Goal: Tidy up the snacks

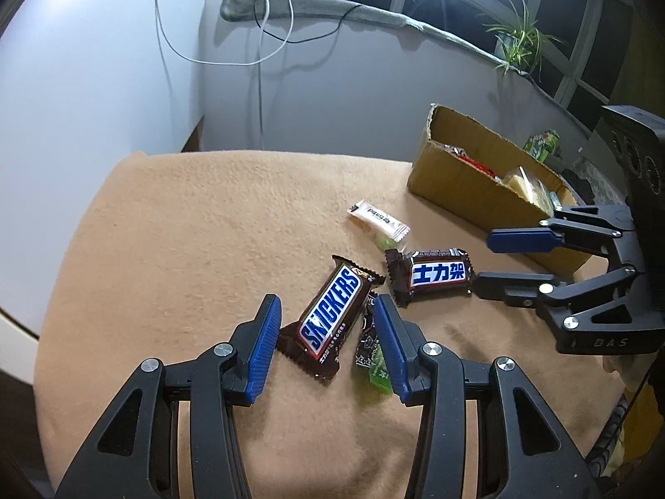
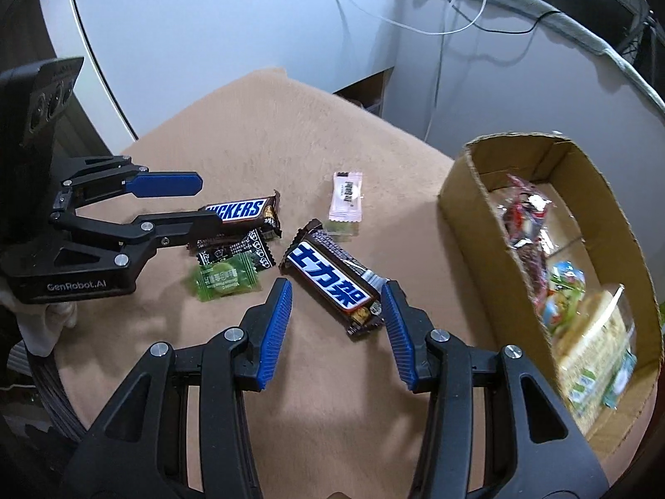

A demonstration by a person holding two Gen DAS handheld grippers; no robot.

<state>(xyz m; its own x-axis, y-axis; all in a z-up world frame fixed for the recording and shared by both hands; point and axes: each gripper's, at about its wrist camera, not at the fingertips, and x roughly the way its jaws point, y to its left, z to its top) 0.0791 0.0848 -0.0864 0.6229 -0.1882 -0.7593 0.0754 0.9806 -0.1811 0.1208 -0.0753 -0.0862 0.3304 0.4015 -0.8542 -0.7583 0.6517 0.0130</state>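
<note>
A Snickers bar [image 1: 328, 318] with English lettering lies between the open fingers of my left gripper [image 1: 326, 320]; it also shows in the right wrist view [image 2: 245, 212]. A second Snickers bar [image 2: 332, 276] with Chinese lettering lies between the open fingers of my right gripper [image 2: 336, 312]; it also shows in the left wrist view [image 1: 432, 274]. A green candy [image 2: 222, 278], a dark wrapped candy [image 2: 237, 249] and a pink-white packet [image 2: 346, 195] lie nearby. A cardboard box [image 2: 469, 224] holding several snacks stands at the right.
Everything lies on a tan cloth-covered table [image 1: 208, 228]. White and black cables [image 1: 266, 41] hang on the wall behind. A potted plant [image 1: 515, 41] stands on the window sill. The table edge drops off at the left.
</note>
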